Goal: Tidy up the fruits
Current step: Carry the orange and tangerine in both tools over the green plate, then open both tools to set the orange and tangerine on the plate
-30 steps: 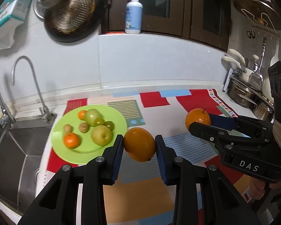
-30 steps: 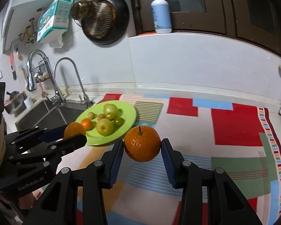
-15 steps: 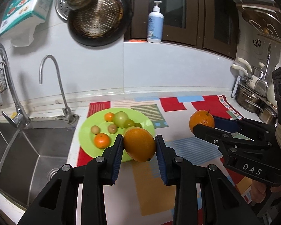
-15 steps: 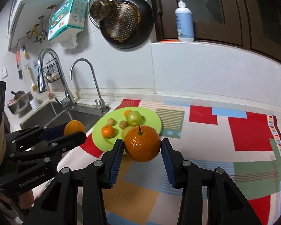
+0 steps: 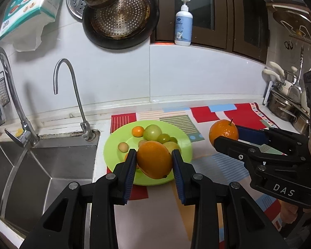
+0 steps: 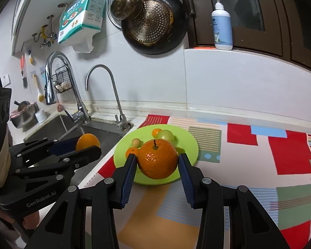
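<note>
— How is the light?
— Even and fairly bright, indoor, with soft shadows; the white wall [image 6: 228, 83] looks slightly grey.
— Any glare?
— Small highlights on the faucet [image 6: 58, 62] and the hanging pan [image 5: 118, 16].
— Distortion?
— Strong fisheye bending, black vignette in the corners. The centre is sharp, the edges softer.

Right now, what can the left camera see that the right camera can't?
Only the left wrist view shows the steel pots and white-handled utensils at the counter's far right. Only the right wrist view shows the wire basket behind the big faucet and the brush hanging on the wall. Both show the green plate of small fruit, the hanging pan, the soap bottle, and each gripper shut on an orange: left gripper, right gripper.
</note>
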{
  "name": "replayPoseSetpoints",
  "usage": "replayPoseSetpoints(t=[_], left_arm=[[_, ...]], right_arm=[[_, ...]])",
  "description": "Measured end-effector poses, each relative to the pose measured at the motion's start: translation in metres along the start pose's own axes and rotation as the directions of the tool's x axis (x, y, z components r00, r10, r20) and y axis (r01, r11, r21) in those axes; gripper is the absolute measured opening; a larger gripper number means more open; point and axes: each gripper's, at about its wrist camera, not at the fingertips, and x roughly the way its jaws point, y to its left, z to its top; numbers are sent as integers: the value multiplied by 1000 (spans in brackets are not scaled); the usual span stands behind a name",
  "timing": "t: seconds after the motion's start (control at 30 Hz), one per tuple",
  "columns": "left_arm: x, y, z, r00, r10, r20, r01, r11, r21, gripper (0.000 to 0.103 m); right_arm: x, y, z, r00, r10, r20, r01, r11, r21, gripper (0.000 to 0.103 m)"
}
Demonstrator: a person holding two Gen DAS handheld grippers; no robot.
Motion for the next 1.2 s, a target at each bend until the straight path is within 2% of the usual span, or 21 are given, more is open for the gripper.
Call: replayPoseSetpoints(t=[0.3,0.7,1.0,1.03,1.07,1.13,1.2], left_arm=[[34,28,7,1000,13,-24,-13,1000,-8,34],[102,58,10,994,20,-106,-20,1000,0,34],[139,69,3,983,-27,-179,24,1000,-20,34],[140,69,3,984,-35,-177,31,999,-23,36],[140,68,3,984,-31,-173,28,999,-20,46],[138,67,6,988,-25,-150,23,1000,-16,55],[135,66,9,991,-22,-135,20,1000,-13,56]], right_arm=[[41,10,12,999,24,-37,-25,999,-32,43],[114,11,22,993,51,-104,-56,998,-38,43],[144,8,22,992,30,-119,-35,999,-42,43],[145,7,21,992,24,-122,-29,999,-39,43],[146,6,21,992,18,-124,-23,999,-39,43],[146,3,21,992,3,-129,-7,999,-34,44],[144,0,21,992,-12,-129,10,1000,-17,52]])
